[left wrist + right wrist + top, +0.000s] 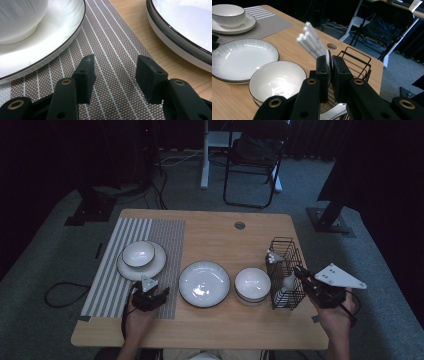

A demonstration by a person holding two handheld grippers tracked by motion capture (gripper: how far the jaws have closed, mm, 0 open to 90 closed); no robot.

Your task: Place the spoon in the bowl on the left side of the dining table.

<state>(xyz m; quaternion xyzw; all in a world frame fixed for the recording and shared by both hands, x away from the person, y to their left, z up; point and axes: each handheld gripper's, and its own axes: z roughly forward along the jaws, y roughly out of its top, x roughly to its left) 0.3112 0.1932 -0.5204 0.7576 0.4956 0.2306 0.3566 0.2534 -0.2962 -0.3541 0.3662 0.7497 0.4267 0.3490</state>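
Right gripper (328,75) pinches spoon (327,58) beside bowl (278,81).

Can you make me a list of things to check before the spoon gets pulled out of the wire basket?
1. Right gripper shut on the white spoon: ok.
2. Spoon free of the wire basket: not ok, its bowl end is inside.
3. Other white handles clear of the spoon: cannot tell, they lean close.
4. Left gripper open over the placemat, holding nothing: ok.
5. Bowl beside the basket empty: ok.
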